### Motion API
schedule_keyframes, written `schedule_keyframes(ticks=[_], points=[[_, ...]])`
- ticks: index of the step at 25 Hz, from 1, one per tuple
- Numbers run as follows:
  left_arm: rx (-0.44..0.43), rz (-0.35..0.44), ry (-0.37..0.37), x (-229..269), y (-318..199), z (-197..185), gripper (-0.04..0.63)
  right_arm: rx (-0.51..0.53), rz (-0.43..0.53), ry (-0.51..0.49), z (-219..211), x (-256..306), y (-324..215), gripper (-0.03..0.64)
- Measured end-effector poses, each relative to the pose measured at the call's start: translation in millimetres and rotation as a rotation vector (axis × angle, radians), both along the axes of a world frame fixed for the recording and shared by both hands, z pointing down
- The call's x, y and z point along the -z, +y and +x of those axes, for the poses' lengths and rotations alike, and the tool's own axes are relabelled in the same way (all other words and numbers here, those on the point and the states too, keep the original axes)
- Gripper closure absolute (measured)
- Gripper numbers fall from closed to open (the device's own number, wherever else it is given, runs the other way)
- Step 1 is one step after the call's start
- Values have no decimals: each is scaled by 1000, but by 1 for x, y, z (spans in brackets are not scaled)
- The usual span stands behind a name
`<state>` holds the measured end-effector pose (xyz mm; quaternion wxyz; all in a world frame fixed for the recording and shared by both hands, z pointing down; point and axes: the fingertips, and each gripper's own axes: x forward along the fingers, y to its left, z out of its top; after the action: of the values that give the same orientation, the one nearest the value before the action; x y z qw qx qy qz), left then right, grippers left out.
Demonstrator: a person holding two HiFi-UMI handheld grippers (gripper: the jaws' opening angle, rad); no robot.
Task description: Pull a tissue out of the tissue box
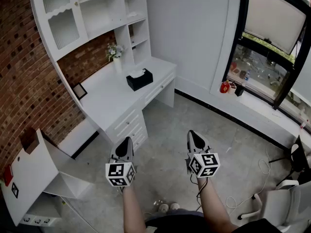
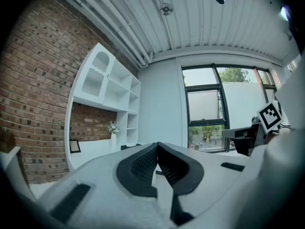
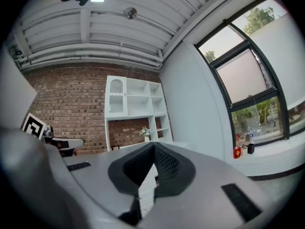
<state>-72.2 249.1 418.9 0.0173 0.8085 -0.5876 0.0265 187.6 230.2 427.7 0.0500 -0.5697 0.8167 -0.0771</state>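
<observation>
A black tissue box (image 1: 139, 79) with a white tissue sticking up from its top sits on the white desk (image 1: 104, 98) far ahead. My left gripper (image 1: 125, 141) is held level over the floor, well short of the desk, with its jaws shut on nothing. Beside it, my right gripper (image 1: 194, 135) is also level and shut, with nothing in it. In the left gripper view the left gripper (image 2: 157, 145) shows black pads meeting at the tip. The right gripper (image 3: 153, 145) looks the same in its own view.
A white vase of flowers (image 1: 116, 56) stands behind the box, and a small picture frame (image 1: 80, 91) leans at the brick wall. White shelving (image 1: 97, 13) rises over the desk. An open white cabinet (image 1: 36, 178) stands at the left. A chair (image 1: 286, 198) and cables lie at the right.
</observation>
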Motion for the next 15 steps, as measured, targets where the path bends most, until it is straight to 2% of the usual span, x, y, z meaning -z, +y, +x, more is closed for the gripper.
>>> schedule_keyframes(ticks=[15], points=[[-8,-19,10,-6,5,5,589,5,1,17,1,0,6,618]])
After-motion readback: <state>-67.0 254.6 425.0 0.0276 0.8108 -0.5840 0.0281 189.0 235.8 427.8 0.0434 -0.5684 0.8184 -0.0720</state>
